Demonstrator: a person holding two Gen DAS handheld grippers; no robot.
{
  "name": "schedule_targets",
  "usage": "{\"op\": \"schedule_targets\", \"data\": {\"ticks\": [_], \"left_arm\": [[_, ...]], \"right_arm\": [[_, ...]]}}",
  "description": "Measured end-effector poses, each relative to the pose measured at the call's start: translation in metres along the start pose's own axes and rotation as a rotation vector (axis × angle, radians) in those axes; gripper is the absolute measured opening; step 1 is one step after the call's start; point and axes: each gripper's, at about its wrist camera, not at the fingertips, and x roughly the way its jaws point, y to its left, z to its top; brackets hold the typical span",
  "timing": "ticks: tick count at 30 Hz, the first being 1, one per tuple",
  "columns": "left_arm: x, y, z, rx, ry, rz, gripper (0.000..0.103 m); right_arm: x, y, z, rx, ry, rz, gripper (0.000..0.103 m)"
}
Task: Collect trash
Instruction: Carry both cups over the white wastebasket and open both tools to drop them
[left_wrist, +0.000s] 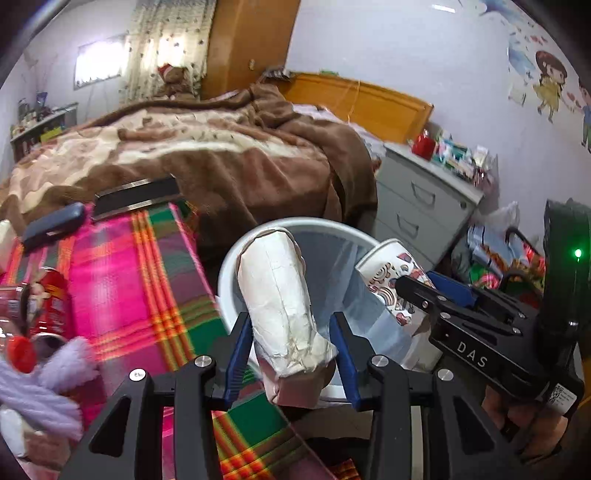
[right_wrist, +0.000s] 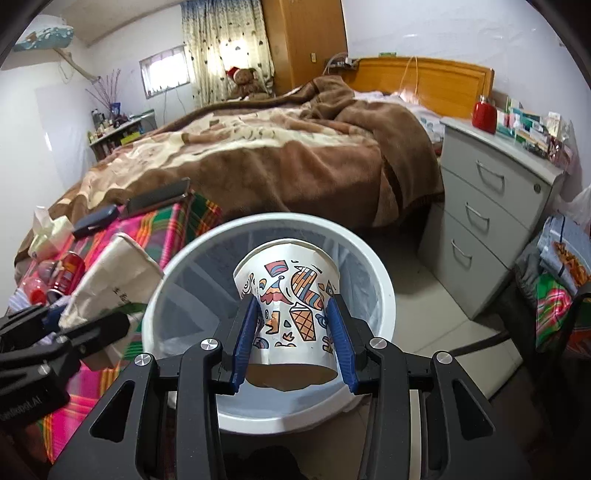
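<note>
Black right hand-held gripper (left_wrist: 417, 291), "DAS" in white lettering.

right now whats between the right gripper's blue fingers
A printed paper cup, clamped above the white bin; the right wrist view shows it.

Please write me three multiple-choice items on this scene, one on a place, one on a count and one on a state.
1. Where is the printed paper cup?
A. over the white bin
B. on the bed
C. on the drawer unit

2. How many drawer handles show on the grey drawer unit?
A. one
B. three
C. five

3. What does the left gripper hold?
A. nothing
B. a white paper bag
C. a red can

Answers: 1 A, the right gripper holds it above the bin's mouth; 2 B, three handles; 3 B, fingers clamp the bag.
</note>
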Motion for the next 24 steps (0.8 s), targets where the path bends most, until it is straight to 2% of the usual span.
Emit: {"op": "schedule_targets", "data": {"ticks": [4, 7, 8, 9, 11, 17, 24], "left_arm": [[0.016, -0.001, 0.000, -0.010, 0.019, -0.012, 0.045], [0.023, 0.001, 0.001, -0.031, 0.030, -0.014, 0.051], [0.023, 0.001, 0.002, -0.037, 0.026, -0.017, 0.051], [0.022, 0.004, 0.000, -0.038, 0.022, -0.018, 0.054], [0.022, 0.007, 0.000, -0.042, 0.025, -0.004, 0.062], [0.009, 0.015, -0.003, -0.067, 0.004, 0.009, 0.064], [-0.027, 0.031, -0.013, -0.109, -0.044, 0.029, 0.064]], "right_arm": [[0.010, -0.006, -0.001, -0.011, 0.033, 0.003, 0.042], [0.009, -0.006, -0.004, -0.018, 0.042, -0.001, 0.043], [0.010, -0.006, -0.003, -0.019, 0.039, -0.004, 0.045], [0.010, -0.007, -0.003, -0.022, 0.035, -0.007, 0.054], [0.008, -0.006, -0.003, -0.026, 0.030, -0.008, 0.063], [-0.001, -0.004, 0.001, -0.024, -0.005, -0.008, 0.063], [-0.021, 0.010, 0.003, -0.036, -0.055, 0.026, 0.063]]}}
